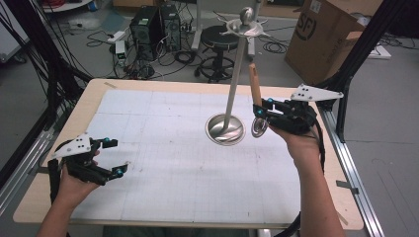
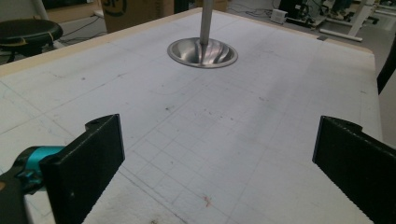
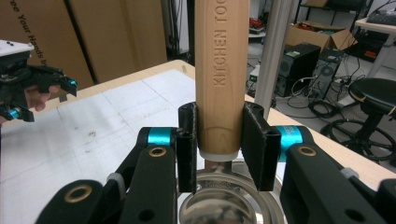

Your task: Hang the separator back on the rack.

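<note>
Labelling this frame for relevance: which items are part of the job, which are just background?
In the job:
- wooden-handled utensil, clamped upright in the right tongs
- metal stand with hooks on top
- left tongs, open, idle over the table

Lying about:
- cardboard box
- black stool
- computer towers
- floor cables

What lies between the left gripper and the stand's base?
Nothing: bare gridded mat runs from the left gripper to the stand's base, in the left gripper view.
</note>
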A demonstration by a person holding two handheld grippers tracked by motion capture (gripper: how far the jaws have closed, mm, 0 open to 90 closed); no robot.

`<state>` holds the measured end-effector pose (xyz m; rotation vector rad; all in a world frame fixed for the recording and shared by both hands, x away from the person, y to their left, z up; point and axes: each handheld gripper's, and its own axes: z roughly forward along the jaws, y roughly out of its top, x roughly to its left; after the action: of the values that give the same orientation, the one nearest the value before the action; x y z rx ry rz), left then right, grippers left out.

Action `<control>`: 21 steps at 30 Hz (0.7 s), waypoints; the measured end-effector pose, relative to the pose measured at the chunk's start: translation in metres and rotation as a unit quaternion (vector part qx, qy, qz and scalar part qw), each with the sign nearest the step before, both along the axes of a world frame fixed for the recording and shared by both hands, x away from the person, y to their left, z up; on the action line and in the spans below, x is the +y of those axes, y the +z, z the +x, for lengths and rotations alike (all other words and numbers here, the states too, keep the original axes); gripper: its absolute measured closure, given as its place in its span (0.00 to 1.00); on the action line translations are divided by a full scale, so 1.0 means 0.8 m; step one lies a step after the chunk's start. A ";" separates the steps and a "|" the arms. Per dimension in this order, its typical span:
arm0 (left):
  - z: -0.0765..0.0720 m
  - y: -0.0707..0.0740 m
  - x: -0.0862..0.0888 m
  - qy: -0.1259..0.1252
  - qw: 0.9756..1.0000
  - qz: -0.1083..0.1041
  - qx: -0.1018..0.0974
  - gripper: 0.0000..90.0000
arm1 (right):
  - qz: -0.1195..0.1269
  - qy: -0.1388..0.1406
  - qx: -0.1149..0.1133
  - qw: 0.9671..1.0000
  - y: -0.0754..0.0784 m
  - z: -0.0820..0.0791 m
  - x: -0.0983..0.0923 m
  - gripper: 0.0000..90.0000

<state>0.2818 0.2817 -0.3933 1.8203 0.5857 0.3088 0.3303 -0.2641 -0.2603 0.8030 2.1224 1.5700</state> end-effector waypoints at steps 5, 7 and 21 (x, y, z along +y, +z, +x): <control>0.000 0.000 0.000 -0.001 1.000 0.001 0.000 0.03 | 0.008 -0.006 -0.001 1.000 0.004 0.002 -0.005 0.76; 0.000 0.000 0.000 -0.001 1.000 0.002 0.000 0.03 | 0.009 -0.009 -0.003 1.000 0.006 0.003 -0.006 0.76; -0.001 -0.002 0.002 0.001 1.000 0.001 0.003 0.03 | 0.019 -0.024 -0.017 0.999 0.036 0.015 -0.019 0.76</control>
<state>0.2812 0.2830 -0.3946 1.8239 0.5915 0.3050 0.3422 -0.2792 -0.2312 0.8286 2.0400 1.5926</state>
